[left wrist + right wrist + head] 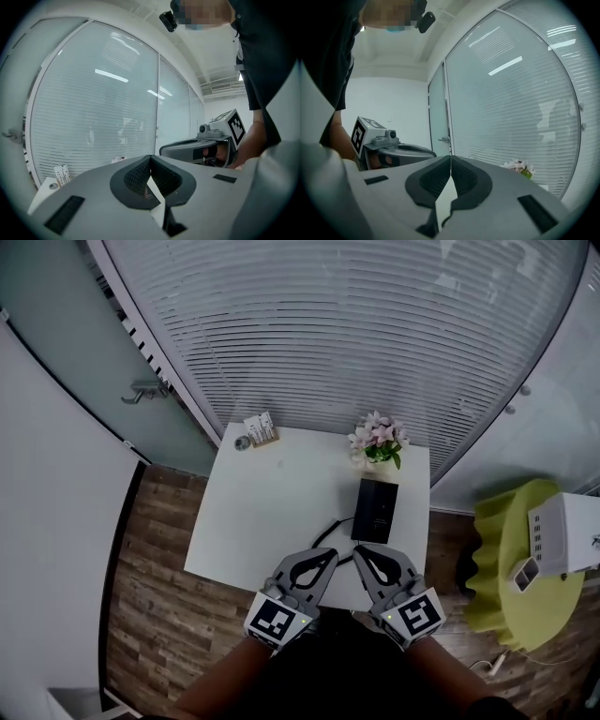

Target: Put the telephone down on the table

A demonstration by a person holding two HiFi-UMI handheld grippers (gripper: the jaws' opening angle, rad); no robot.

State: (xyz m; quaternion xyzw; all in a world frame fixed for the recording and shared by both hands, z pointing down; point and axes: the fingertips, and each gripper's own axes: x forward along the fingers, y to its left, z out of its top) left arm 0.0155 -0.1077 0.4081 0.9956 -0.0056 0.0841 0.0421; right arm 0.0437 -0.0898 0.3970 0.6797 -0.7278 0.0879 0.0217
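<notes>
A black telephone (375,510) lies flat on the white table (272,512) at its right side, with a dark cord trailing toward the front edge. My left gripper (330,554) hovers over the table's near edge, jaws shut with nothing between them. My right gripper (359,550) is beside it, just below the telephone, and it too is shut and empty. In the left gripper view the closed jaw tips (150,157) meet, and the right gripper (206,145) shows beyond them. The right gripper view shows its own tips (450,157) together and the left gripper (391,150) alongside.
A small pot of pink flowers (378,439) stands at the table's back right. A card holder (261,429) and a small round object (243,442) sit at the back left. A yellow-green stool (525,563) with white boxes stands to the right. Blinds close off the far side.
</notes>
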